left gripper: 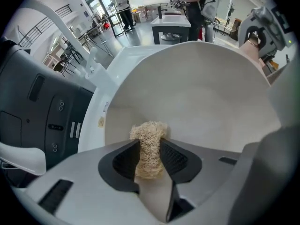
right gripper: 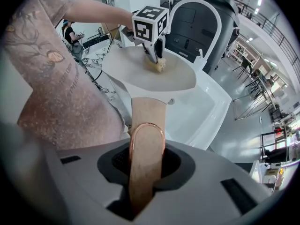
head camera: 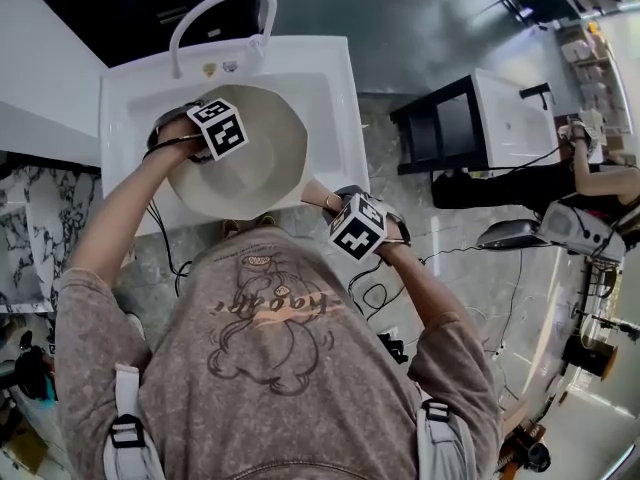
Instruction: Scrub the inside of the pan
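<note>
left gripper [left gripper: 150, 143] pinching fibre scrubber [left gripper: 149, 129] against inner wall of pan [left gripper: 206, 93] | right gripper [right gripper: 146, 151] clamped on pan handle [right gripper: 147, 114], pan tilted over sink [head camera: 335, 78] | tip: press firmly, circle across the whole bowl, brace the handle

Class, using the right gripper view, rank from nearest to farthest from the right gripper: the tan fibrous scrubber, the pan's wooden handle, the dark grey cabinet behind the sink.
1. Pale wooden pan handle, clamped between the right gripper's jaws.
2. Tan fibrous scrubber, inside the white pan, held by the left gripper.
3. Dark grey cabinet, beyond the white sink.
</note>
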### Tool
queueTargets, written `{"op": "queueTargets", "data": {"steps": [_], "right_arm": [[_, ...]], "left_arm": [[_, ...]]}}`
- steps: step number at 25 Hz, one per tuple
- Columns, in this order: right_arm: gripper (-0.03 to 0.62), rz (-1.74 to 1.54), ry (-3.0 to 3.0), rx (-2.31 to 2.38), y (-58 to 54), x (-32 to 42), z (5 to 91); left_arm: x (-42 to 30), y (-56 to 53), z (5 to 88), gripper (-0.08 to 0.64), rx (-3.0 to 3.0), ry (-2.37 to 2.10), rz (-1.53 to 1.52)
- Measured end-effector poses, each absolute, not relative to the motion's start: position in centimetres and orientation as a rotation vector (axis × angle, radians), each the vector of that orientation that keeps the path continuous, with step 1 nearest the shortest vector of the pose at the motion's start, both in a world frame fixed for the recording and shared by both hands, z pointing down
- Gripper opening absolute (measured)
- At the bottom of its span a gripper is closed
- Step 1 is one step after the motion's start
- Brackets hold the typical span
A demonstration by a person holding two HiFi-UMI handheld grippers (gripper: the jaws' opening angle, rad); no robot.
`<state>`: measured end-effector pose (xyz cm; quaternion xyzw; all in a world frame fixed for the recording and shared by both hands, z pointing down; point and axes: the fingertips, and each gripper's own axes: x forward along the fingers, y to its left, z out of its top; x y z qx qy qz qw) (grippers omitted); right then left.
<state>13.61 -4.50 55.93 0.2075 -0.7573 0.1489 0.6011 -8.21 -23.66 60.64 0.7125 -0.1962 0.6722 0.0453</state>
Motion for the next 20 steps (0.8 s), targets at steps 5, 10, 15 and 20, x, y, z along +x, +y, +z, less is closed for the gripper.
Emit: {"op": "queueTargets", "data": {"steps": [5,10,15,20], "right_arm": [[0.105,0.347,-1.755,0.478,-4.6,13.4,56.2],[0.106,0.331,-1.743,0.482,-5.0,13.7,56.4],[0.106,0.329,-1.745,0.49,-5.1,13.7,56.6],[0.106,0.319,-1.744,0.507,-5.4,14.0,56.8]], "left_arm": [[-9.2,-21.8,61.3,0.144,2.112,-0.497,2.095],[-9.7,-19.3,61.6,0.143,2.041,-0.356,2.134],[-9.9,-17.2,61.5,0.143,1.963,-0.224,2.171],[-8.9,-14.3,60.5,0.143,1.911,-0.094,2.07]]}}
